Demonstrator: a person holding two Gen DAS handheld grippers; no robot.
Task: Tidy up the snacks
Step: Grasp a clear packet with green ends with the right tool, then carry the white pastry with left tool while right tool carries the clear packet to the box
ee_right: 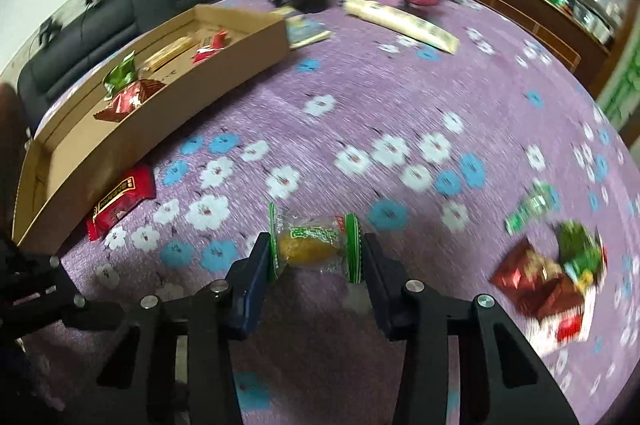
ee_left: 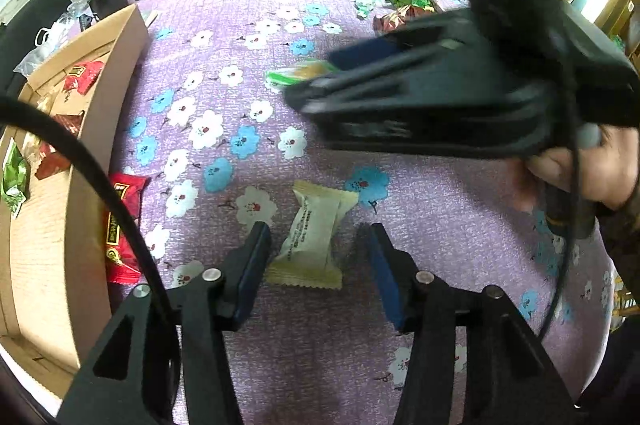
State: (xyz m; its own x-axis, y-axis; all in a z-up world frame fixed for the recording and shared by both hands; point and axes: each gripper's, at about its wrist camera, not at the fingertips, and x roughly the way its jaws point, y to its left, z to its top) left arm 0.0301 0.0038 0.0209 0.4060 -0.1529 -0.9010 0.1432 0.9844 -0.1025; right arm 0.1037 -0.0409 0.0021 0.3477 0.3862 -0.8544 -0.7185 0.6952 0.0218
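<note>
Between my left fingers (ee_left: 320,257) a cream wrapped snack (ee_left: 314,239) lies on the purple flowered cloth of the bench (ee_left: 420,185). The fingers stand apart on either side, not pressing it. It looks light and soft, with a slick, crinkly wrapper, so I judge the plump middle the best hold, not the crimped ends. Its small print is too fine to read.

My right fingers (ee_right: 316,257) bracket a clear, green-ended packet (ee_right: 316,243) holding something yellow. The pads touch its crimped ends, so I take it as gripped; the green lettering is blurred.

Farther off, a red packet (ee_right: 120,203) with illegible gold writing lies just beside the cardboard box (ee_right: 224,65), which already holds several snacks.
</note>
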